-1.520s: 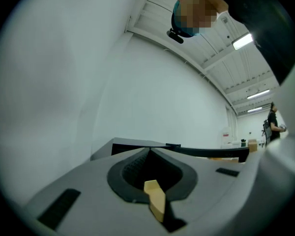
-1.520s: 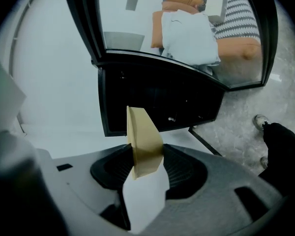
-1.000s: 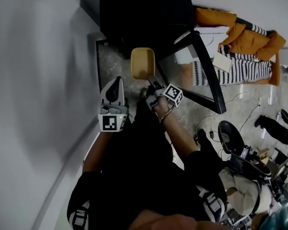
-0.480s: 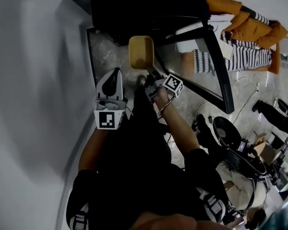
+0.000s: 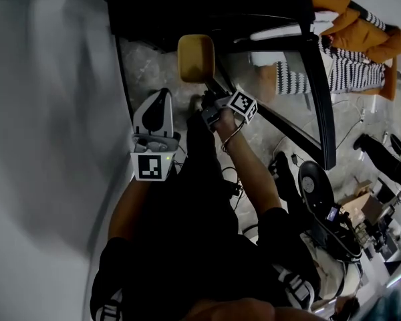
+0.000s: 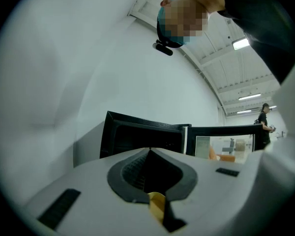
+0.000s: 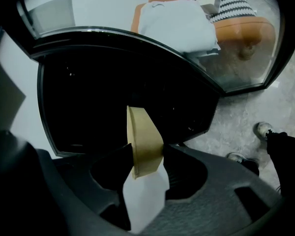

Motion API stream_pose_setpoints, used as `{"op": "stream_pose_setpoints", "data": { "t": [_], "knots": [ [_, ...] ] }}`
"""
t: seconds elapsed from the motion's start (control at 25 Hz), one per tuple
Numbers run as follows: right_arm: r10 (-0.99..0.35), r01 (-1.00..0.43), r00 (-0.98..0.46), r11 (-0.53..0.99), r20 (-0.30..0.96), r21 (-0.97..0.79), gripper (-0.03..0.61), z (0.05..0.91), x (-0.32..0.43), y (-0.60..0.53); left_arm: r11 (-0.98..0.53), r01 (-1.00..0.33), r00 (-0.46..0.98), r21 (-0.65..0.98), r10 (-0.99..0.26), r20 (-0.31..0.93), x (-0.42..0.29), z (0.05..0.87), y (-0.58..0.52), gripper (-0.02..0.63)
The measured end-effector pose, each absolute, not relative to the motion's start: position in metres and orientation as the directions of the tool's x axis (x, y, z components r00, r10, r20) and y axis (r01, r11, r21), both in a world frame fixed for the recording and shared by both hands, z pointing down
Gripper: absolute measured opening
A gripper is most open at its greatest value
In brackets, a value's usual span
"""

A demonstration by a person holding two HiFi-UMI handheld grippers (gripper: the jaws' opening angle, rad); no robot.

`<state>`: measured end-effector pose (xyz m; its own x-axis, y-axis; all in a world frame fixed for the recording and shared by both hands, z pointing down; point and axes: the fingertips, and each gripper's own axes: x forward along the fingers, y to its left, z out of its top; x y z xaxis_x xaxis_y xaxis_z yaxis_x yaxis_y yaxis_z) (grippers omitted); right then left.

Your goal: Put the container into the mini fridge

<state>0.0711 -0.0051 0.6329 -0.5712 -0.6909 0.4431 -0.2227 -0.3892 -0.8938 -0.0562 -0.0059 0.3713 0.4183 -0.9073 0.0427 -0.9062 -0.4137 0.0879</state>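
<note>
A tan container (image 5: 195, 57) with a pale underside hangs edge-on in front of the black mini fridge (image 5: 207, 5). My right gripper (image 5: 210, 89) is shut on its near end. In the right gripper view the container (image 7: 143, 136) stands upright between the jaws of the right gripper (image 7: 146, 154), just before the fridge's dark open inside (image 7: 98, 97). The glass door (image 5: 311, 65) is swung open to the right. My left gripper (image 5: 162, 93) hovers lower left of the container, shut and holding nothing. In its own view the left gripper (image 6: 148, 150) faces the fridge (image 6: 137, 139) from a little way off.
A grey wall (image 5: 47, 112) runs close along the left. Orange and striped cushions (image 5: 361, 52) lie behind the open door. Cables and dark equipment (image 5: 321, 199) clutter the floor at right. A shoe (image 7: 263, 129) rests on the stone floor near the door.
My right gripper has carried the container a little up toward the fridge opening, and the fridge now fills more of the top of the head view. The left gripper has barely moved.
</note>
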Motion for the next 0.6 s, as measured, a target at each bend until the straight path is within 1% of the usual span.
{"op": "stream_pose_setpoints", "data": {
  "t": [0.6],
  "knots": [
    [-0.683,-0.221,-0.568,-0.411,0.459,-0.884,0.178,0.694,0.071,-0.022,-0.387,-0.917,0.391,0.099,-0.92,0.026,-0.054,0.402,-0.013,0.005]
  ]
}}
